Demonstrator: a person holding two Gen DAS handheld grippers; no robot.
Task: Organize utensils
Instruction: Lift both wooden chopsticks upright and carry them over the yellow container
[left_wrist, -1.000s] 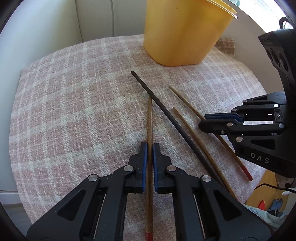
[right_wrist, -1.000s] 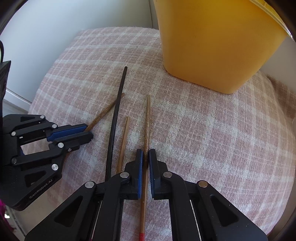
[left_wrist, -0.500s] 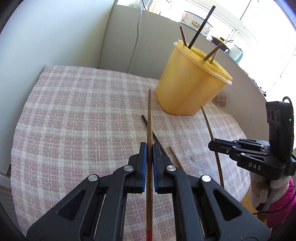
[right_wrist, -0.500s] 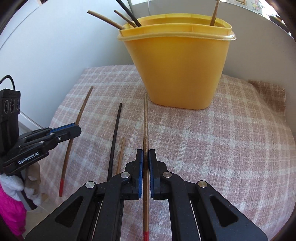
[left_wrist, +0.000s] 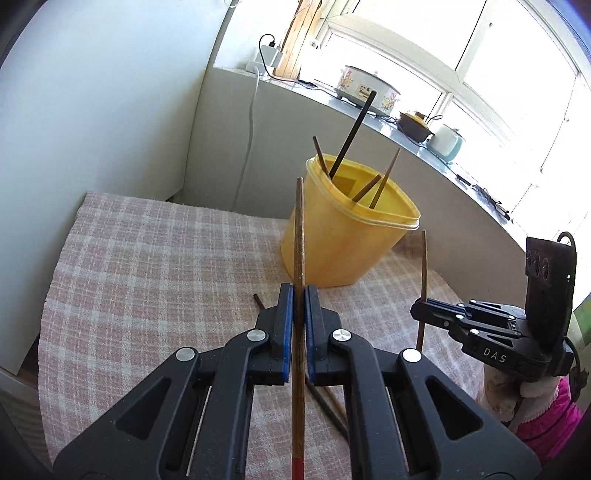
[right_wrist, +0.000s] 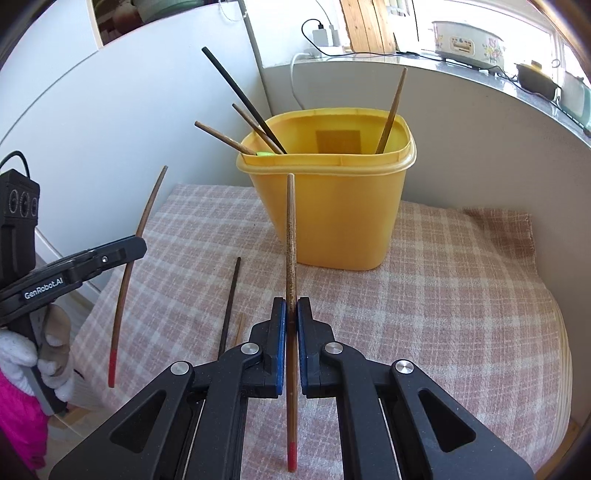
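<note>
1. A second ago both grippers were low over the checked cloth (right_wrist: 424, 295), each clamped on a chopstick lying flat. Now both chopsticks are lifted clear of the cloth, and the yellow bucket (right_wrist: 332, 214), then cut off at the top edge, shows whole ahead of the grippers, open top included.
2. The left gripper (left_wrist: 298, 295) is pinched narrow on a brown chopstick (left_wrist: 298, 229) with a red end, which runs forward between the pads.
3. The right gripper (right_wrist: 291, 306) is likewise pinched narrow on a second brown chopstick (right_wrist: 290, 236), also red at its near end.
4. Counted: two chopsticks held, one per gripper; four standing in the bucket, three brown and one black (right_wrist: 240, 92); two on the cloth just left of the right gripper, a dark one (right_wrist: 229, 299) and a brown one (right_wrist: 241, 326) mostly hidden.
5. Writing: the left gripper's side reads "GenRobot.AI"; the right gripper's side reads "DAS".
</note>
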